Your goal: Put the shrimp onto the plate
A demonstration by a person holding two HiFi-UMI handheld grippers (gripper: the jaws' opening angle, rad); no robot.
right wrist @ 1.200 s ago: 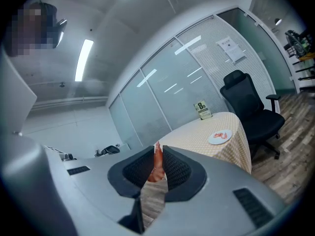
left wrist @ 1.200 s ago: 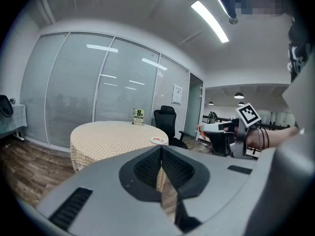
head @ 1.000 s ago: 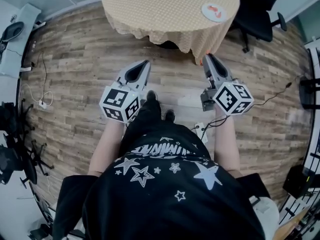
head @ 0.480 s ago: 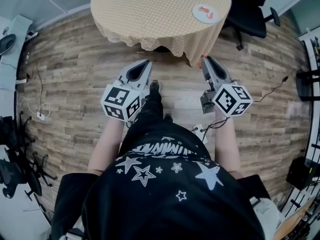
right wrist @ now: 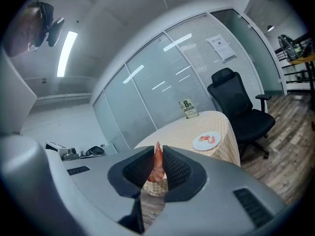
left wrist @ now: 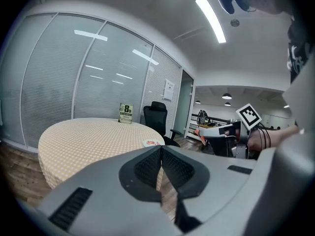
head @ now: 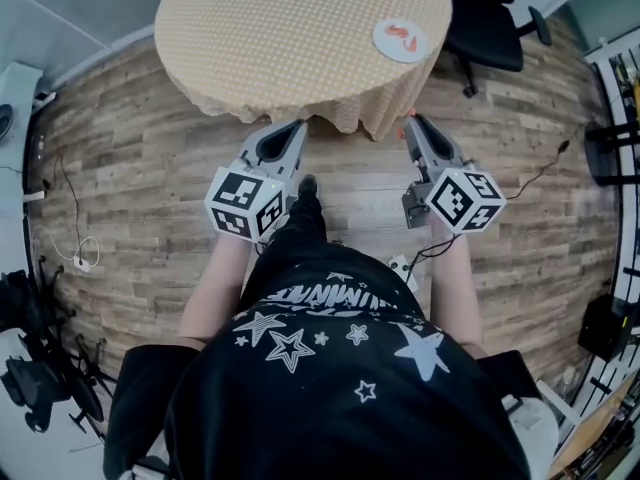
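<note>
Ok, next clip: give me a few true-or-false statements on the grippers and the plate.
1. The right hand-held gripper is shut on a shrimp. True.
2. The plate sits on the round table, at the side near the office chair. True.
3. The plate is bare. False: other shrimp lie on it.
4. The left hand-held gripper holds a shrimp too. False: it is shut on nothing.

The left forearm (head: 213, 286) and right forearm (head: 452, 290) reach forward at mid-frame. The left hand-held gripper (head: 292, 128) has its jaws pressed together, empty. The right hand-held gripper (head: 413, 121) pinches a shrimp (right wrist: 157, 167).
</note>
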